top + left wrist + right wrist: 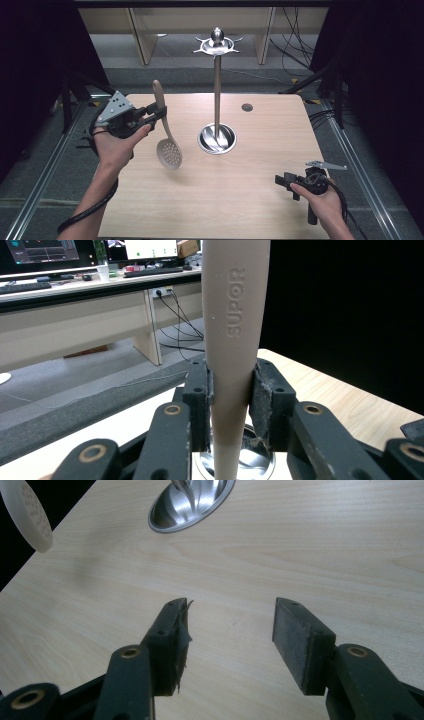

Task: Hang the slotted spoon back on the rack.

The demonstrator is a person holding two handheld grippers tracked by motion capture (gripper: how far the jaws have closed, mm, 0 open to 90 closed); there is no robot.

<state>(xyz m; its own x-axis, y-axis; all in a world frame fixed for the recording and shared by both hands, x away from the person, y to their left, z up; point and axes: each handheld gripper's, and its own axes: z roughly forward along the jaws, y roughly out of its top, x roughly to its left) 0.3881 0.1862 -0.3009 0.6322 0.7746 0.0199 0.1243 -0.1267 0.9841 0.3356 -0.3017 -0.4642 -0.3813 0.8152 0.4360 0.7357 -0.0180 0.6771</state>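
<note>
Beige plastic slotted spoon (167, 137) is hanging above the pale wooden worktop (260, 200), left claw (156, 114) clamping its handle; steel rack (217, 95) standing near. Right claw (282, 181) is resting apart, empty.

Both arms are bare to the elbow, each black hand-held gripper (159, 114) (280, 181) trailing a thick black cable, brass-coloured pivot pins, a grey three-cornered plate on top.
</note>
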